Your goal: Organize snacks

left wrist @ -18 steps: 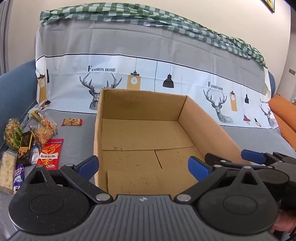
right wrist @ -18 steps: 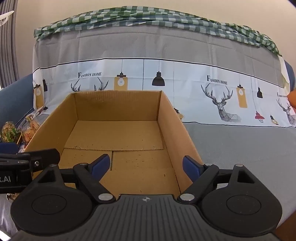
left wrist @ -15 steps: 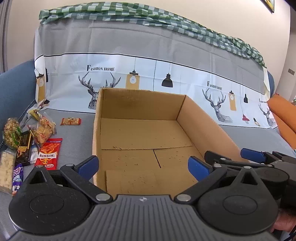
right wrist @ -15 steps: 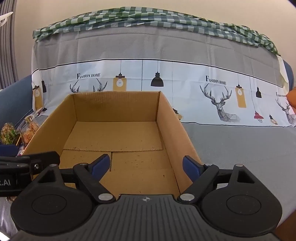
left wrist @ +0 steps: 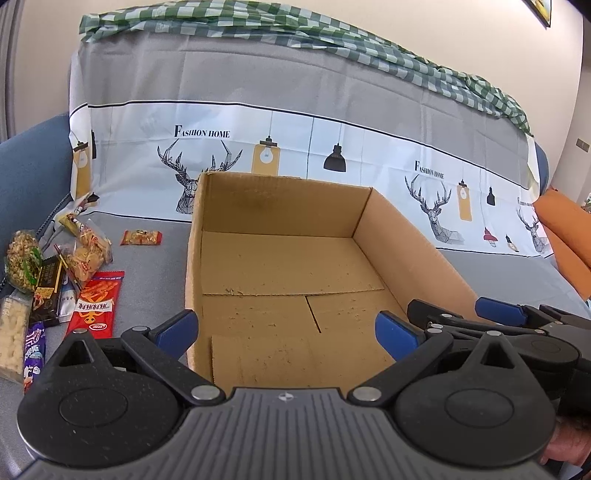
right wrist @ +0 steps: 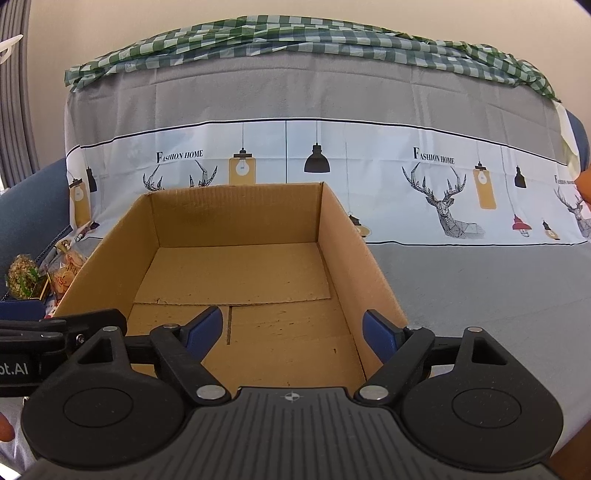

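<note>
An open, empty cardboard box (left wrist: 406,236) stands on the grey sofa seat; it also shows in the right wrist view (right wrist: 343,236). Snack packets lie left of it: a red packet (left wrist: 94,304), a small orange packet (left wrist: 141,237), a clear bag of biscuits (left wrist: 86,251), a green nut bag (left wrist: 22,258) and a purple packet (left wrist: 33,345). My left gripper (left wrist: 286,330) is open and empty over the box's near edge. My right gripper (right wrist: 293,328) is open and empty, beside the left one, and shows in the left wrist view (left wrist: 498,312).
A printed grey-and-white cover (left wrist: 332,122) drapes the sofa back, with a green checked cloth (left wrist: 332,33) on top. An orange cushion (left wrist: 565,229) lies at the right. The blue sofa arm (left wrist: 29,166) rises behind the snacks.
Both grippers have drifted slightly; the view has shifted a little, and the box and the snacks stay where they were. Both grippers remain open.
</note>
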Demonstrator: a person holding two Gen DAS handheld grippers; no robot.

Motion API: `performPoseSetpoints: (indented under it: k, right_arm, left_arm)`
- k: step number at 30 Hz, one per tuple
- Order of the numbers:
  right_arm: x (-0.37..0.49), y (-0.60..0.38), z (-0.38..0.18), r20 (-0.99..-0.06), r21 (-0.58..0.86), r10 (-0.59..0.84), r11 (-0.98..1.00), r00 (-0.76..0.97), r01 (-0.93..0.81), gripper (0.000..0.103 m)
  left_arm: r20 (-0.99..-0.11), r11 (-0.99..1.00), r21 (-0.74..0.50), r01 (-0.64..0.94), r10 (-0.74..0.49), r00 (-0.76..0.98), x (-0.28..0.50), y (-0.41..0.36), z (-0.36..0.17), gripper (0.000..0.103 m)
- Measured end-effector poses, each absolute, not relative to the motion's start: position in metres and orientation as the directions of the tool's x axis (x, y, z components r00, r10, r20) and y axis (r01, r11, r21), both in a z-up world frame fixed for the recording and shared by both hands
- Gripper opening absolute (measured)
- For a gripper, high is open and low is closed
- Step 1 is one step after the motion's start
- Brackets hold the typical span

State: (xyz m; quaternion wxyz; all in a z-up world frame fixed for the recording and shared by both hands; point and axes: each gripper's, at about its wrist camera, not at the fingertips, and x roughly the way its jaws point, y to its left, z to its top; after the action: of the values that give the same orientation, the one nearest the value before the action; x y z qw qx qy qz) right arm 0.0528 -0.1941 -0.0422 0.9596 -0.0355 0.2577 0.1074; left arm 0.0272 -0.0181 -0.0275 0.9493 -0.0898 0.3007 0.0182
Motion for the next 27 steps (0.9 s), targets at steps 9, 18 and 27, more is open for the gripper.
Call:
performPoseSetpoints:
  k: [9,18,27]
  right_arm:
    - [0.049,-0.194,-0.041,-0.488,-0.057,0.179,0.970,0.854,-0.236,0.077]
    - [0.047,-0.185,-0.032,-0.492,-0.024,0.196,0.971,0.848,-0.238,0.066]
    - [0.037,-0.142,-0.019,-0.471,0.085,0.291,0.955,0.833,-0.285,0.048]
  left_arm:
    - [-0.571,0.983,-0.166,-0.082,-0.028,0.821,0.026,-0.018,-0.027,0.098]
    - [-0.563,0.982,-0.172,-0.083,-0.029,0.826,0.018,-0.009,-0.023,0.077]
    - [-0.593,0.975,-0.155,-0.159,0.037,0.804,0.011,0.077,0.007,0.027]
